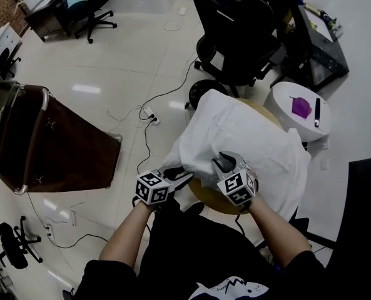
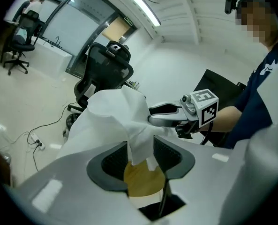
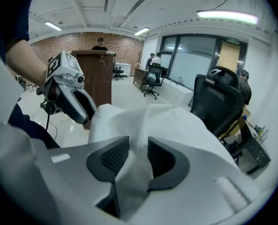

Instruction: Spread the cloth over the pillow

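Office floor [image 1: 110,74]. Right claw [image 3: 138,156] pinches cloth [image 1: 248,130]; only left gripper view shows left claw [image 2: 141,156] slack around cloth, stool [image 2: 141,179] beneath.

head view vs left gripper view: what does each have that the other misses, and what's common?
Head view only: brown lectern, purple thing on the round table. Left gripper view only: ceiling light, and a fold of the cloth hanging between the left gripper's parted jaws. Both: cloth, right gripper, black chair.
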`<state>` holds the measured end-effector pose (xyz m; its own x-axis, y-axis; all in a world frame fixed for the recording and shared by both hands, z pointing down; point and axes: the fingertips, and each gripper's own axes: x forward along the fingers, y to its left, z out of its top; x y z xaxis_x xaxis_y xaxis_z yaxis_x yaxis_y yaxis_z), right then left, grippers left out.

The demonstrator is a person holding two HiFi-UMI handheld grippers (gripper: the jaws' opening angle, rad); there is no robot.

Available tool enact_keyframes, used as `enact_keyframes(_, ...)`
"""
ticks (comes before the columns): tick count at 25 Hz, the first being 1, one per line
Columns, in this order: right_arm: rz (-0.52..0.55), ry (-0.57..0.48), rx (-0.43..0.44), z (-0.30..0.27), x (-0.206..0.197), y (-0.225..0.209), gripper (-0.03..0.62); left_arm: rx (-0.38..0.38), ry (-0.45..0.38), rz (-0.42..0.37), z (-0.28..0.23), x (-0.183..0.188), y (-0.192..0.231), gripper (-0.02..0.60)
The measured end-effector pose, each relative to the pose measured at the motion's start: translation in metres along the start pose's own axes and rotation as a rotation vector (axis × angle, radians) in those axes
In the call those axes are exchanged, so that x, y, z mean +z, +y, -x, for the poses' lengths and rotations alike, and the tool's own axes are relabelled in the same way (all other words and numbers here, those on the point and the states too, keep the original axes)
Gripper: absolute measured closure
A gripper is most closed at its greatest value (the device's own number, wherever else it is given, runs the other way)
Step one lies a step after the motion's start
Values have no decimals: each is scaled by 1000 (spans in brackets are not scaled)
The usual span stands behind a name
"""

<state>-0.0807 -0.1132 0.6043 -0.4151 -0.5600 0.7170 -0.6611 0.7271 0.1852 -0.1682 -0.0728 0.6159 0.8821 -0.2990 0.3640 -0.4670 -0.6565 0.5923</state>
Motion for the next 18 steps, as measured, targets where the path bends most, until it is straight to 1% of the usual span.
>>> enact_keyframes(1,1,0,2,0,0,1,456,5,-2,-4,2,1,1,465)
enact_keyframes(3,1,-6,7,1,1,1,456,20,-12,-10,8,4,3,567)
enact_keyframes(5,0,-22,15,3,3,2,456,31,-13,-14,15,6,6,577)
enact_keyframes(7,1,-44,23,6,7,3,456,50,12,-40,25,7,9,577)
enact_keyframes(11,24,-85,31,13,18,10,454,126,74,-92,55,11,30,577)
enact_keyframes(14,40,-112,25,19,25,12,454,185,133,-105,80,13,54,578)
enact_keyframes(18,43,-122,10,28,25,7,454,237,245,-144,103,12,80,578)
